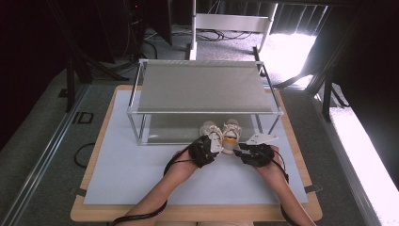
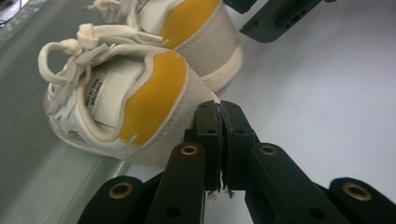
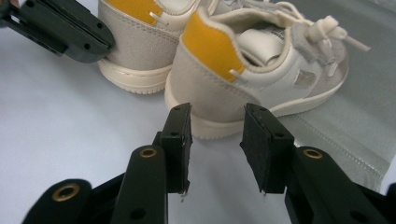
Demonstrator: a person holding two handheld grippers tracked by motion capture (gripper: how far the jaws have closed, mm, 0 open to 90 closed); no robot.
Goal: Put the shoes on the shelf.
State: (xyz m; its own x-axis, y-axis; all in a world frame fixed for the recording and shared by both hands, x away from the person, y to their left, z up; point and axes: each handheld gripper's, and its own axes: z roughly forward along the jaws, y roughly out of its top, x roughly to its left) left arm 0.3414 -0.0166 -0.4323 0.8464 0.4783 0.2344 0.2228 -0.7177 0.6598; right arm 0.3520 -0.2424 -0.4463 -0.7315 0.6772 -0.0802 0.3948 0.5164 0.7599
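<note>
Two small cream shoes with yellow heel linings stand side by side at the front of a rack, the left shoe point(image 1: 210, 131) and the right shoe point(image 1: 231, 134). My left gripper point(image 1: 214, 149) sits just behind the left shoe. In the left gripper view its jaws point(image 2: 219, 112) are shut together with nothing between them, tips against the grey heel of that shoe point(image 2: 126, 98). My right gripper point(image 1: 241, 153) is behind the right shoe. In the right gripper view it point(image 3: 218, 116) stands open, with the heel of that shoe point(image 3: 261, 70) just beyond the tips.
A metal-framed rack point(image 1: 202, 87) with a grey top shelf stands at the table's far half, and the shoes' toes rest on its low grey mat point(image 1: 174, 129). A white sheet point(image 1: 141, 174) covers the table in front. The person's forearms come in from the bottom edge.
</note>
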